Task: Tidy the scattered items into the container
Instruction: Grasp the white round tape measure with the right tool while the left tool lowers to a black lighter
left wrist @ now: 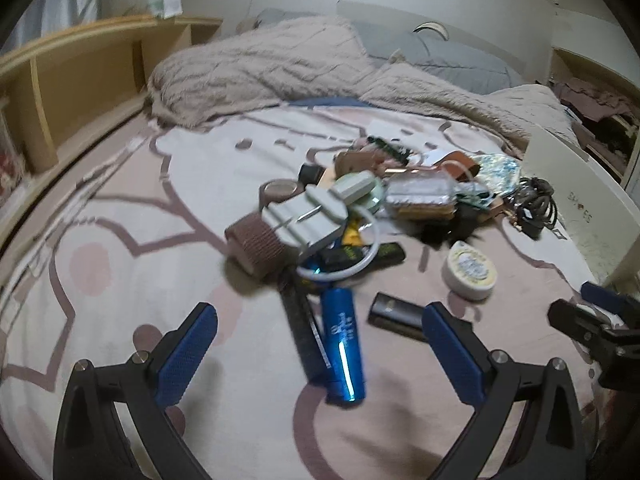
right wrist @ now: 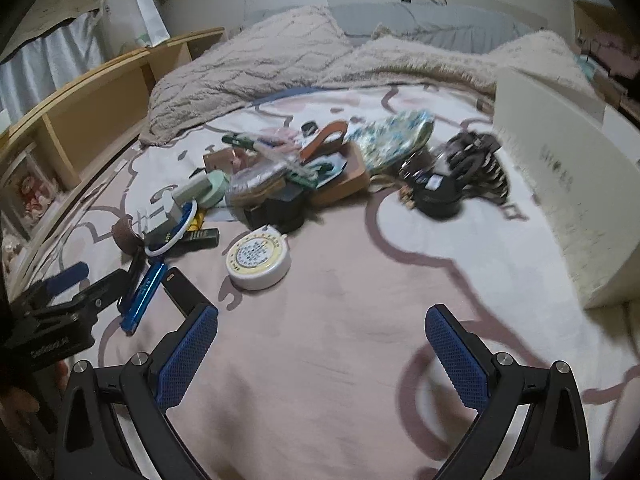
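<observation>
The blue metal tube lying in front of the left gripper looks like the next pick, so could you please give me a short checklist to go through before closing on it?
1. Left gripper open: ok, fingers spread wide.
2. Blue tube between the fingers: ok, roughly centred.
3. Tube free of neighbours: not ok, a black stick lies against its left side.
4. White cable loop clear of the tube's far end: cannot tell, they overlap in view.
5. Right gripper empty and open: ok.
6. White box reachable on the right: ok; its opening cannot be seen.
</observation>
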### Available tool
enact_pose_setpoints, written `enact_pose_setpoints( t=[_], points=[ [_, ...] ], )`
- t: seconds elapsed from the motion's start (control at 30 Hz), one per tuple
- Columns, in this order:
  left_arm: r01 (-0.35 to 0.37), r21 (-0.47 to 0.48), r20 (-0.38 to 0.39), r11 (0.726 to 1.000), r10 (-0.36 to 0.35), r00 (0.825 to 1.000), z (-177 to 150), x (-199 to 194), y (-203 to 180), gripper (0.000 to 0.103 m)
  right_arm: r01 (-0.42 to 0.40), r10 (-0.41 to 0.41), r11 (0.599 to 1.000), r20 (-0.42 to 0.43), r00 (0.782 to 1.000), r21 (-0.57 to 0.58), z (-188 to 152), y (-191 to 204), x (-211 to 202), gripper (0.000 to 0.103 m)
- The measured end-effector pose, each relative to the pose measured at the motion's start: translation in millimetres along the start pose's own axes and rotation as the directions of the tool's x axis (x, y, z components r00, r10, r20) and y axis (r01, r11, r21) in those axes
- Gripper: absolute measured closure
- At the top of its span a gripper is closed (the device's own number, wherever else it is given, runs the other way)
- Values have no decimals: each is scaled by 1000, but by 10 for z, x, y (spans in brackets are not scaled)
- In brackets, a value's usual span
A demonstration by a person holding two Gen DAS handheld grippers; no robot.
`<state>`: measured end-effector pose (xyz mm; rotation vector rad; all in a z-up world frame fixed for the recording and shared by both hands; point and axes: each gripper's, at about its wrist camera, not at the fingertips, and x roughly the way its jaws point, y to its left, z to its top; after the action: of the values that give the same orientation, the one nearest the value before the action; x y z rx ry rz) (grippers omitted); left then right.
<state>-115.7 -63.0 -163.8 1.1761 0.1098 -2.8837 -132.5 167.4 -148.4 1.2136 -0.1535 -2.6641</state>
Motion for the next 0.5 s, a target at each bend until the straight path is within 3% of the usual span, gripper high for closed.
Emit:
enact_pose_setpoints(
  t=[0.4,0.5],
  points=[
    [-10,-102,-50,995,5,999,-29,127,262,2,4,-4,1000,-81,997,-11,213,343,451,0],
    [0,-130,-65,992,-8,998,-54,156,312,13,16,-18,1000,-91,996,-16,287,405,559,0]
  ],
)
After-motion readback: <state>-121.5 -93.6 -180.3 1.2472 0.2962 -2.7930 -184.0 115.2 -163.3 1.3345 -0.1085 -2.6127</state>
